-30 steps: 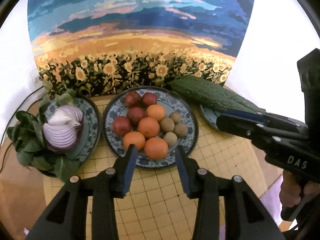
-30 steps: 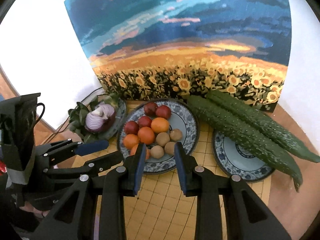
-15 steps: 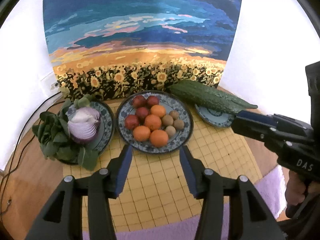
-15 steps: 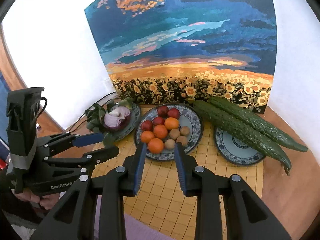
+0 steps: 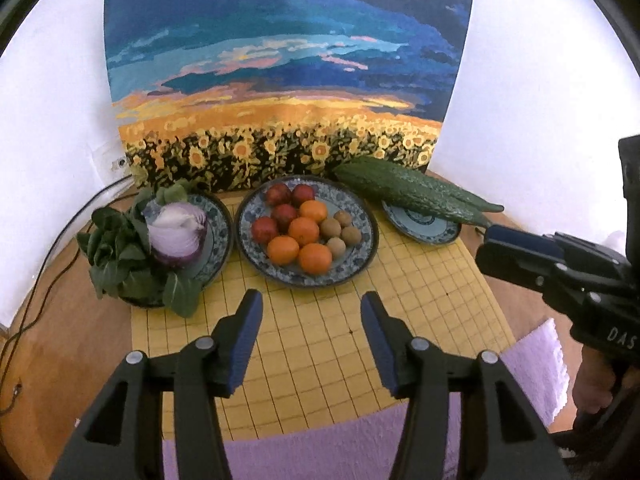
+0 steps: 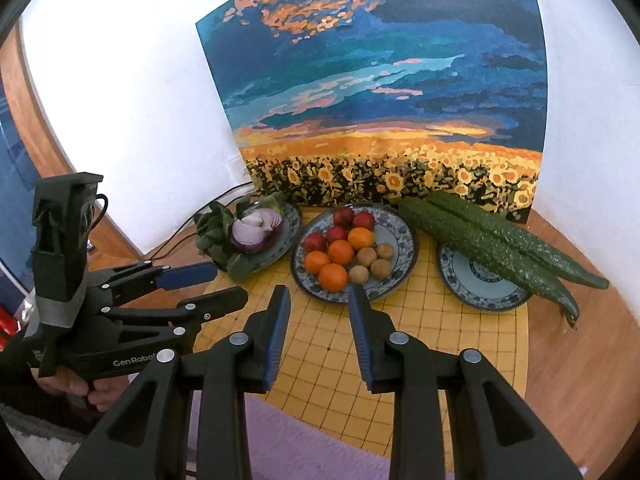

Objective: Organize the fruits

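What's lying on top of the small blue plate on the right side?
Two long cucumbers lie across the small blue plate, overhanging both sides. They cover its back rim; the front half of the plate shows bare.

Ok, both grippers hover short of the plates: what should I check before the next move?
1. Left gripper empty, jaws apart: ok.
2. Right gripper empty: ok, though its jaws are only narrowly apart.
3. Mat bare between the grippers and the fruit plate: ok.
4. Oranges grouped by kind on the fruit plate: ok.
5. Cucumbers steady across the small plate: cannot tell; they overhang it.
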`<action>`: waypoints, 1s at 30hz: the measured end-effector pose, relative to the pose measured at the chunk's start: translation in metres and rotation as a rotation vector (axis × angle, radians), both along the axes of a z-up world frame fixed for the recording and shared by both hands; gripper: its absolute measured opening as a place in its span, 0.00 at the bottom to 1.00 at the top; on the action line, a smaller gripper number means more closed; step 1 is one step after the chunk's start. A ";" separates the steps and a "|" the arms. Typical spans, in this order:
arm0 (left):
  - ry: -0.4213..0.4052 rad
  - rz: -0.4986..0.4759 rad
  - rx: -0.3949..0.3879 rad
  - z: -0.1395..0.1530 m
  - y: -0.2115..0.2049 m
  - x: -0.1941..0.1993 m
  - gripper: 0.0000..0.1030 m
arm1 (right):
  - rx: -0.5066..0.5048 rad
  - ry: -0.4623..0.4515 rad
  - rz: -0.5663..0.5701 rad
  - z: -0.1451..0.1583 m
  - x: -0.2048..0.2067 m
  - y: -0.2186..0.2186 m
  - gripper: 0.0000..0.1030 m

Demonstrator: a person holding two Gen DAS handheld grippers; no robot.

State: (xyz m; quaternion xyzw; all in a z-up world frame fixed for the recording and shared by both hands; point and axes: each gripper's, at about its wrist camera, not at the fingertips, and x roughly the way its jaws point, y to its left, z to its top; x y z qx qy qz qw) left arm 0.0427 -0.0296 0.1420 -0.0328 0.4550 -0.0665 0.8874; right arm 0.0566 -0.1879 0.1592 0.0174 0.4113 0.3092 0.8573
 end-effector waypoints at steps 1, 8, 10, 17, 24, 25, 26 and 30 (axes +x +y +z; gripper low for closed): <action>0.008 -0.001 0.000 -0.002 0.000 -0.002 0.52 | -0.001 0.003 -0.001 0.000 -0.001 0.000 0.31; 0.048 0.002 -0.004 -0.008 0.000 -0.010 0.52 | -0.010 0.016 -0.016 -0.002 -0.008 -0.002 0.31; 0.057 0.004 0.001 -0.009 -0.001 -0.012 0.52 | -0.009 0.019 -0.019 -0.002 -0.010 -0.002 0.31; 0.095 0.006 0.000 -0.015 -0.003 -0.019 0.52 | -0.013 0.089 -0.021 -0.015 -0.015 -0.003 0.31; 0.134 0.013 0.002 -0.021 -0.003 -0.023 0.53 | 0.000 0.123 -0.027 -0.022 -0.019 -0.007 0.39; 0.141 0.013 0.004 -0.022 -0.003 -0.023 0.53 | -0.002 0.126 -0.025 -0.022 -0.019 -0.006 0.40; 0.150 0.012 0.006 -0.024 -0.003 -0.023 0.54 | -0.005 0.131 -0.022 -0.024 -0.020 -0.005 0.40; 0.179 0.001 0.002 -0.030 -0.006 -0.027 0.57 | -0.015 0.156 -0.016 -0.030 -0.024 -0.004 0.45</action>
